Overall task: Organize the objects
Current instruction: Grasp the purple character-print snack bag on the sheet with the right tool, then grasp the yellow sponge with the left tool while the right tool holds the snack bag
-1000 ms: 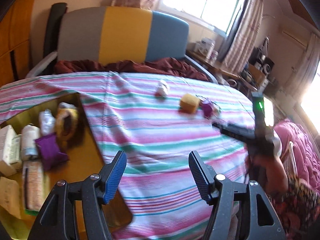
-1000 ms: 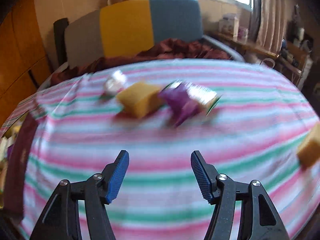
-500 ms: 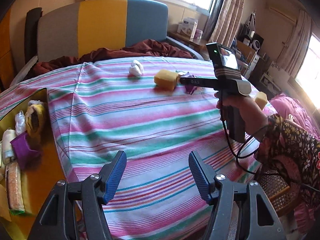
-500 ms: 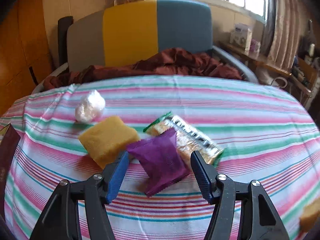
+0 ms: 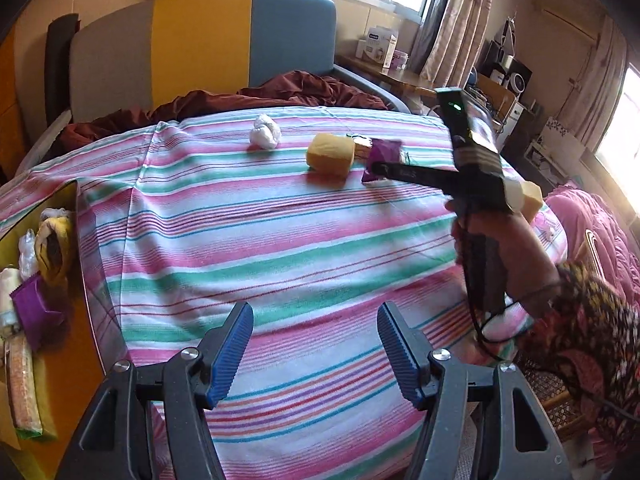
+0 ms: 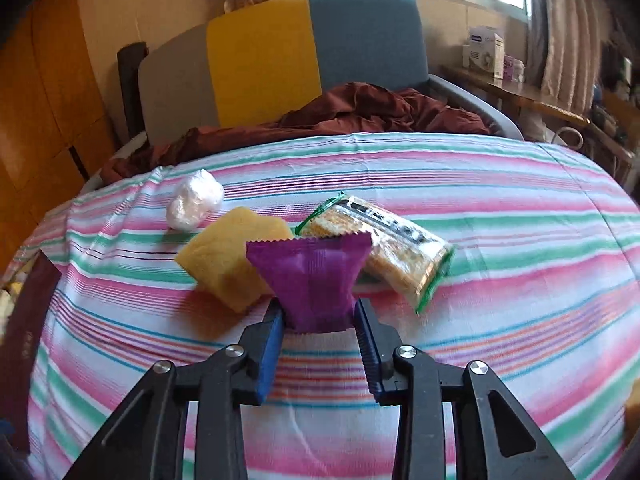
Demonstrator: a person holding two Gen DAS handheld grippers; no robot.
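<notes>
Where the striped cloth covers the surface (image 6: 500,216), the right hand-held gripper (image 6: 319,322) has just been closing, and its blue ribbed pads now press on both sides of a purple packet (image 6: 312,276). The packet is a small foil-like sachet, matte violet, with a zigzag crimped edge along its top; it flares wide at that top and narrows where the pads pinch its lower part. It stands nearly upright between the jaws, at the far middle of the surface. In the left wrist view the same packet (image 5: 382,158) shows as a small purple shape at the tip of the right gripper.

Just left of the packet, and touching it, lies a yellow sponge-like block (image 6: 232,256), soft-edged and porous. Behind the packet on the right lies a clear snack wrapper (image 6: 392,252) with green edges and a dark printed band, grainy tan contents inside; the packet overlaps its near end. A white crumpled ball (image 6: 194,200) sits further left, apart from the block.

The left hand-held gripper (image 5: 314,350) hangs over the near part of the cloth with its jaws spread wide and nothing between them. At the left edge of that view a yellow box (image 5: 60,376) holds another purple packet (image 5: 34,312) among other wrapped items.
</notes>
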